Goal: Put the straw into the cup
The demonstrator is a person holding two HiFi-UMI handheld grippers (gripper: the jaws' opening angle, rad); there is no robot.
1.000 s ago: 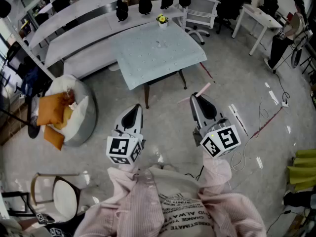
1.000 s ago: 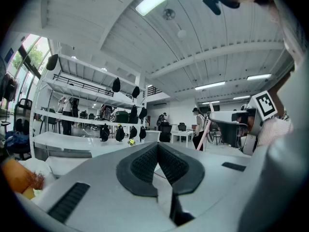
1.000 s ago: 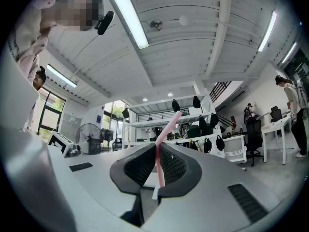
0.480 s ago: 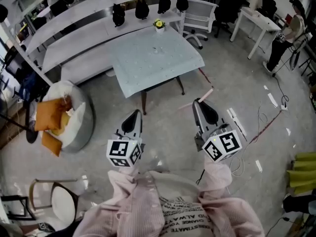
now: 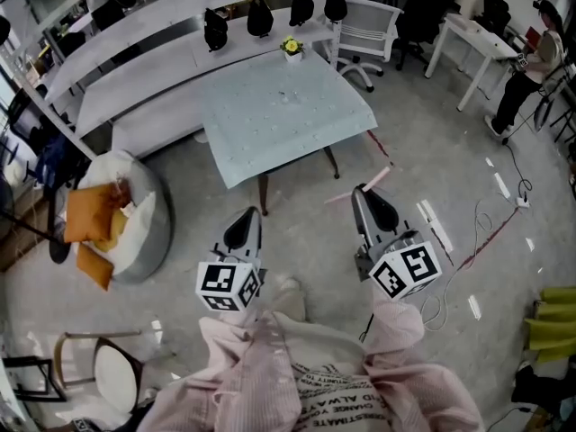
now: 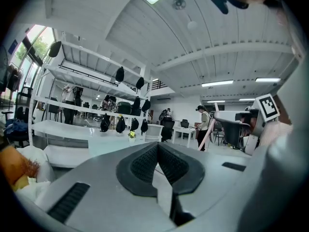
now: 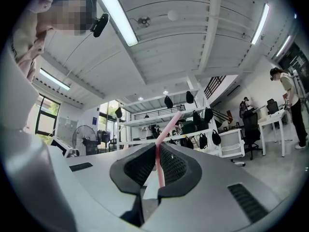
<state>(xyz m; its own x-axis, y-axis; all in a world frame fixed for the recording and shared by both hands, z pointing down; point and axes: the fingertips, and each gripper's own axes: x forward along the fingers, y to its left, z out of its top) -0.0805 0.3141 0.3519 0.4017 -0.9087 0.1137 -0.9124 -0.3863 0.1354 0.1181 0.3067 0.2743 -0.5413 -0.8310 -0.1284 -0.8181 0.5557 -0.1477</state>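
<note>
My right gripper (image 5: 360, 190) is shut on a pink straw (image 5: 376, 175), which sticks out slantwise past the jaw tips. In the right gripper view the straw (image 7: 166, 127) is pinched between the dark ribbed pads (image 7: 140, 166) and bends up to the right. To its left my left gripper (image 5: 252, 212) is shut with nothing in it, its pads (image 6: 145, 163) meeting at the tip. Both are held over the floor, short of the pale blue-green table (image 5: 243, 142). Near the table's middle stands a small clear thing (image 5: 288, 94), perhaps the cup; it is too faint to tell.
A little yellow-flower pot (image 5: 292, 46) stands at the table's far edge. A white beanbag with orange cushions (image 5: 121, 219) lies left, a white office chair (image 5: 364, 25) behind the table, cables (image 5: 468, 250) on the floor right. A person (image 5: 531, 66) stands far right.
The table has come nearer in the head view as I walk towards it. Both grippers keep their pose, and the straw stays held.
</note>
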